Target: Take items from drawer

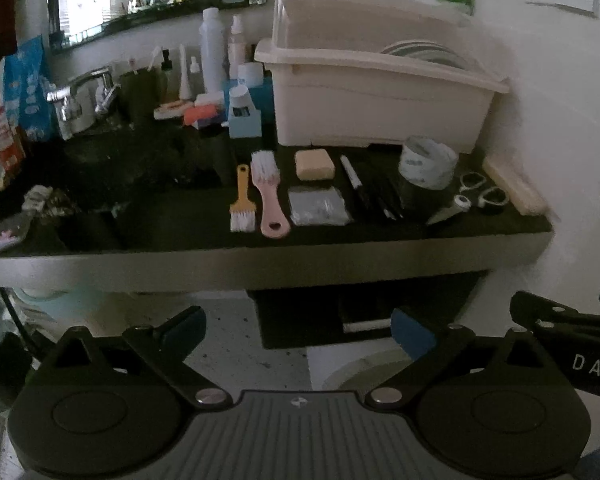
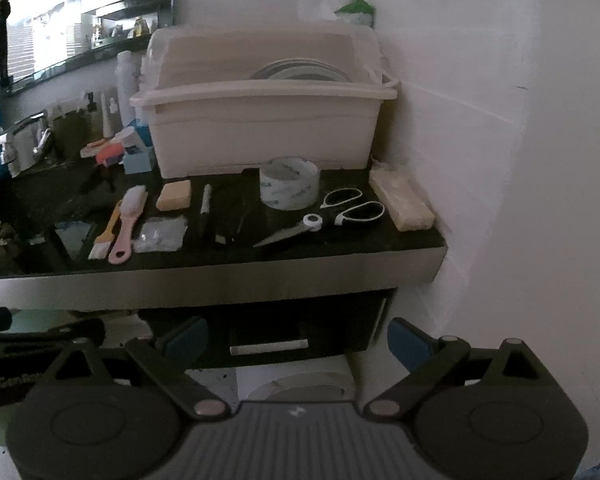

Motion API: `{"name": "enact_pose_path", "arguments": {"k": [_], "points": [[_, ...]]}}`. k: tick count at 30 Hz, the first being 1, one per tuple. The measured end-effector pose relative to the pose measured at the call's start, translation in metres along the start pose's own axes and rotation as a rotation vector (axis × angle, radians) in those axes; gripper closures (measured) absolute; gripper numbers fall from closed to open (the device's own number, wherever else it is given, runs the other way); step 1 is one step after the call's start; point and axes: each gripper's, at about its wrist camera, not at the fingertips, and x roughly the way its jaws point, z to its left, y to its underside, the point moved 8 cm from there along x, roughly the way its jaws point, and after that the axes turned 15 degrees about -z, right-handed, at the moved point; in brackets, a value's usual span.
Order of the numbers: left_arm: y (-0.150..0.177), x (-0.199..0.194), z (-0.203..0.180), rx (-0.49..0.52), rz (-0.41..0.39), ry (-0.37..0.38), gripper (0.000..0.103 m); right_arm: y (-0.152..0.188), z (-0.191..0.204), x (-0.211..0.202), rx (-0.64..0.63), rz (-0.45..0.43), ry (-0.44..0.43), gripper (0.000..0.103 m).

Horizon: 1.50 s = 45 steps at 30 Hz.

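Observation:
A dark drawer (image 1: 360, 312) (image 2: 284, 332) with a white handle (image 2: 269, 347) sits shut under the black counter (image 1: 180, 232) (image 2: 340, 252). On the counter lie a yellow brush (image 1: 242, 200), a pink brush (image 1: 270, 196), a sponge (image 1: 315, 165), a clear bag (image 1: 319, 206), pens (image 1: 370, 192), a tape roll (image 2: 289, 182) and scissors (image 2: 332, 214). My left gripper (image 1: 298, 330) is open and empty in front of the drawer. My right gripper (image 2: 296, 338) is open and empty, level with the drawer front.
A beige dish box (image 1: 376, 92) (image 2: 264, 120) with plates stands at the back of the counter. Bottles (image 1: 212, 56) and a tap (image 1: 88, 92) are at the left. A white wall (image 2: 520, 160) bounds the right. A long soap-like bar (image 2: 400, 204) lies by it.

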Motion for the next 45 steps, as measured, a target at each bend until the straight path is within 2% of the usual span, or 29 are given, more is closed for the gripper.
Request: {"name": "enact_pose_path", "arguments": {"k": [6, 11, 21, 28, 45], "points": [[-0.011, 0.026, -0.002, -0.022, 0.012, -0.001, 0.003, -0.011, -0.001, 0.026, -0.015, 0.003, 0.010, 0.006], [-0.018, 0.043, 0.000, -0.037, 0.024, -0.009, 0.003, -0.017, 0.003, 0.043, 0.011, 0.018, -0.025, 0.006], [-0.017, 0.056, 0.011, -0.050, 0.039, -0.019, 0.003, -0.012, 0.003, 0.062, 0.046, 0.040, -0.021, 0.006], [-0.014, 0.058, 0.011, -0.040, 0.045, -0.022, 0.003, -0.003, 0.006, 0.068, 0.043, 0.053, -0.022, 0.006], [-0.015, 0.049, 0.007, -0.022, 0.026, -0.040, 0.003, -0.008, 0.009, 0.055, 0.037, 0.028, -0.014, 0.006]]}}
